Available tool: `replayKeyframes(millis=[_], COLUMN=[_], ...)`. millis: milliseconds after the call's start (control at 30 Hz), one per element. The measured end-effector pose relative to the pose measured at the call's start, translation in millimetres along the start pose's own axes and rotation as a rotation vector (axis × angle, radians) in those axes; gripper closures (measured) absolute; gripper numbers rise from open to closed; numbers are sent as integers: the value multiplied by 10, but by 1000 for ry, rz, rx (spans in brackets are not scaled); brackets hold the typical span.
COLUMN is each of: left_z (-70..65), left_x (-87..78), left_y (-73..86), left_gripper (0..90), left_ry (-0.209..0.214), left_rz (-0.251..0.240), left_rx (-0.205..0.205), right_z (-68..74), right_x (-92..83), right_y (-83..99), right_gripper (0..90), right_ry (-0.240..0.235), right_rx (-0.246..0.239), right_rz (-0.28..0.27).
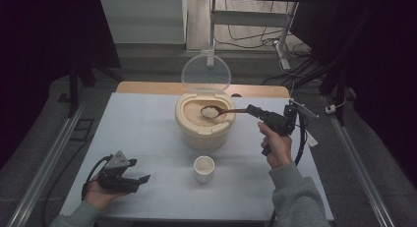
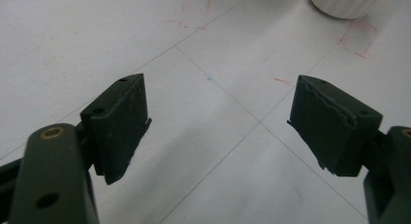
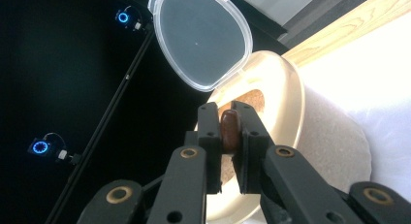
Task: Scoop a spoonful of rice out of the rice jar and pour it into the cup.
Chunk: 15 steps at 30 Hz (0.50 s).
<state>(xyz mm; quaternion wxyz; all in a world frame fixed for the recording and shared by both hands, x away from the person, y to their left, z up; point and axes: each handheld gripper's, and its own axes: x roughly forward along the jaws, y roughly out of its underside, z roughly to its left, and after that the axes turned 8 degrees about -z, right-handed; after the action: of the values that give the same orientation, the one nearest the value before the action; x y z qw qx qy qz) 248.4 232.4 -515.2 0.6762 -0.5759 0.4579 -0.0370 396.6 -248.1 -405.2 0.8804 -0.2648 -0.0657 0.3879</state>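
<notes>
Here my right gripper [image 1: 253, 109] clamps the wooden spoon [image 1: 223, 110] by its handle end, bowl level over the open rice container [image 1: 204, 122] so the heaped rice stays put. The white cup [image 1: 204, 168] waits at six o'clock of it. My left gripper [image 1: 140, 180] rests wide apart, empty, at eight o'clock on the table [image 1: 147, 133].

Dark curtains [image 1: 44, 35] flank grey floor [image 1: 147, 60] (cables [image 1: 255, 38] strewn).

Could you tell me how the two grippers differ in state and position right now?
The right gripper is shut on the wooden spoon over the rice container; the left gripper is open, holding nothing. The right is raised; the left sits low by the table. Both are hand-held.
</notes>
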Motion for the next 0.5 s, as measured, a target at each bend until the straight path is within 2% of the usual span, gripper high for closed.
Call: replayKeyframes(millis=[267,500], left_z=[-4,1], left_x=[-1,-12], left_y=[-3,-3], left_gripper=[214,214], left_ry=[0,-2], left_rz=[0,-6], left_rx=[0,-3], right_z=[31,68], right_x=[-87,-220], right_y=[16,85], right_gripper=[828,829], right_ry=[-9,-18], right_rx=[3,13], right_rz=[7,33])
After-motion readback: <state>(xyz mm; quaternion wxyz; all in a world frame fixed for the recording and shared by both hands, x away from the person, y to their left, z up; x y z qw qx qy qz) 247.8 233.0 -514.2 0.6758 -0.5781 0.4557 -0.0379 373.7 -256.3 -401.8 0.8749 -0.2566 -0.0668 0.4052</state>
